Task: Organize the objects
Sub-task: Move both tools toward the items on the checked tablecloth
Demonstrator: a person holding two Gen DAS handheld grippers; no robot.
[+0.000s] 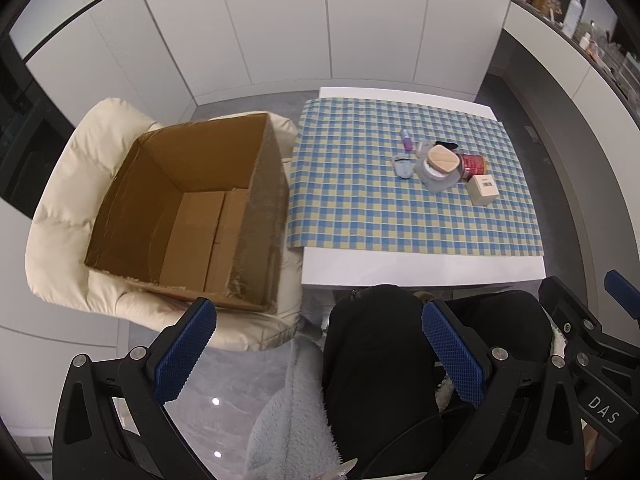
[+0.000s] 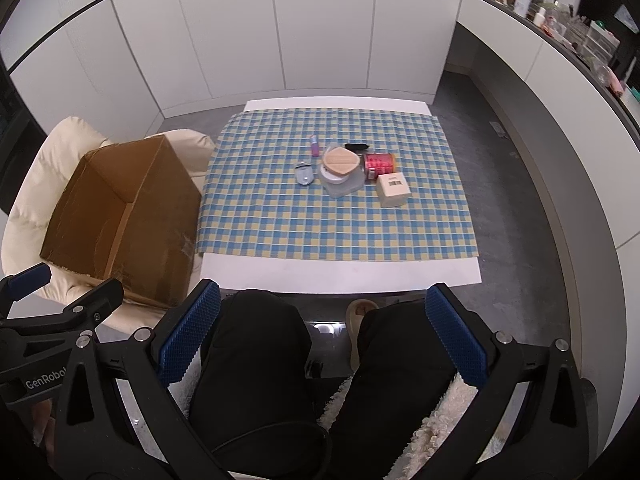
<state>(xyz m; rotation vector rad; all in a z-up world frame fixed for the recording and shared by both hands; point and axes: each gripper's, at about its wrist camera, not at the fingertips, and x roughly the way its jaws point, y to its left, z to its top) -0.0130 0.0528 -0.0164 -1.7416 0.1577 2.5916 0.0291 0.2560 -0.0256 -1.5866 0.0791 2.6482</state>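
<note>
Checkered cloth (image 2: 340,220) | cardboard box (image 1: 192,216) square, open-topped | left gripper (image 1: 320,356), right gripper (image 2: 324,340): ridged blue fingers spread, empty

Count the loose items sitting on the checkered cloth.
6, clustered mid-cloth: purple tube, black item, blue-grey gadget, tan-lidded container, red can, cream box. Smaller things may hide behind them.

Your views are evenly, softly lit and sharp. Lamp glare spots the floor (image 1: 216,401) below the box (image 1: 192,208). Edges bend and darken.
</note>
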